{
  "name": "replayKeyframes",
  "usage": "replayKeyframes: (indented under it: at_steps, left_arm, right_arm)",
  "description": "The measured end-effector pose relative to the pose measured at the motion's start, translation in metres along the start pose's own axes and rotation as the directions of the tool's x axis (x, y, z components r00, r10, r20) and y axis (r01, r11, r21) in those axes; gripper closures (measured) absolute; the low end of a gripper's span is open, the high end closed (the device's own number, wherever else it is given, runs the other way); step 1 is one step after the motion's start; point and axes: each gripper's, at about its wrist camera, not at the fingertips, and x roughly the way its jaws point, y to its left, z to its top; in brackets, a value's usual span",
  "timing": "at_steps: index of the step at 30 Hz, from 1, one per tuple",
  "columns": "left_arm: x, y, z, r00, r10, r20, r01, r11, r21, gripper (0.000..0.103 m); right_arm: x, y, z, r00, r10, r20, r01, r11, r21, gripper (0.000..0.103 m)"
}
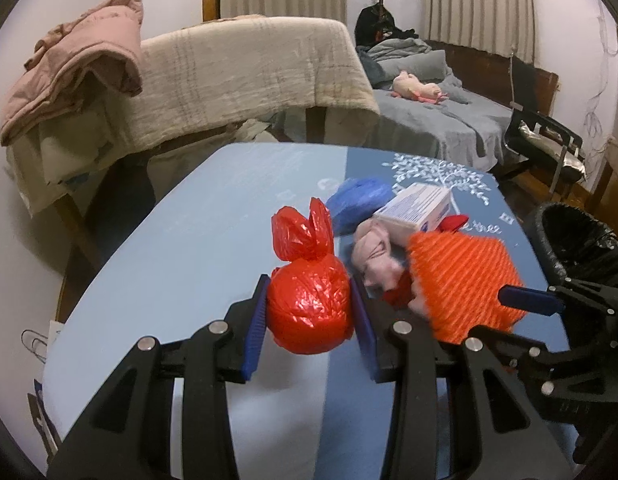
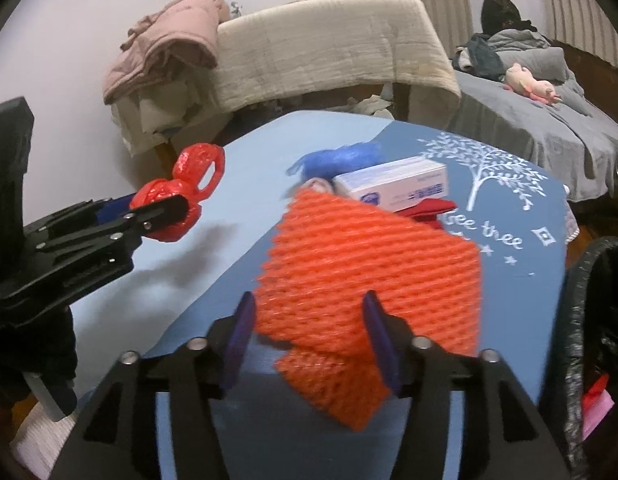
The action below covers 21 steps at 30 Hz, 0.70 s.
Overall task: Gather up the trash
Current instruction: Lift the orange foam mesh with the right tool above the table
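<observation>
My left gripper [image 1: 309, 308] is shut on a knotted red plastic bag [image 1: 309, 308] and holds it above the blue table [image 1: 181, 272]; the bag also shows in the right wrist view [image 2: 169, 208]. My right gripper [image 2: 309, 336] is shut on an orange foam net [image 2: 369, 272], lifted over the table; the net also shows in the left wrist view [image 1: 461, 280]. On the table behind lie a blue plastic bag [image 1: 359, 202], a white box [image 1: 419, 208], a pink crumpled piece [image 1: 375, 256] and a red scrap [image 2: 429, 208].
A black-lined trash bin stands at the table's right edge [image 1: 581, 240], also in the right wrist view [image 2: 597, 320]. A covered sofa [image 1: 249, 72] with pink clothes stands behind the table. A bed [image 1: 449, 120] and a chair [image 1: 545, 140] are at the right.
</observation>
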Motion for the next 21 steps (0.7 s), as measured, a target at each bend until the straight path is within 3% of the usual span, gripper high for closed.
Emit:
replayKeyframes:
  at_steps: [2,10,18,21]
  left_arm:
    - [0.0,0.006,-0.005,1.0,0.008,-0.011,-0.008,1.0,-0.007,0.065]
    - [-0.001,0.021,-0.012,1.0,0.014,-0.018,-0.015,0.999,-0.042,0.065]
    - [-0.002,0.019,-0.013,1.0,-0.002,-0.01,0.002,0.999,-0.048,0.065]
    - [-0.004,0.017,-0.012,1.0,-0.005,-0.004,0.005,0.999,-0.046,0.065]
  right_arm:
    - [0.007,0.007,-0.004,1.0,-0.023,-0.01,0.023,1.0,-0.005,0.025]
    - [0.029,0.026,-0.016,0.988,-0.153,-0.026,0.15,0.984,-0.093,0.023]
    - [0.029,0.019,-0.014,0.98,-0.198,-0.027,0.195,0.976,-0.095,0.056]
    - [0.025,0.009,-0.01,0.986,-0.165,-0.03,0.163,0.985,-0.056,0.07]
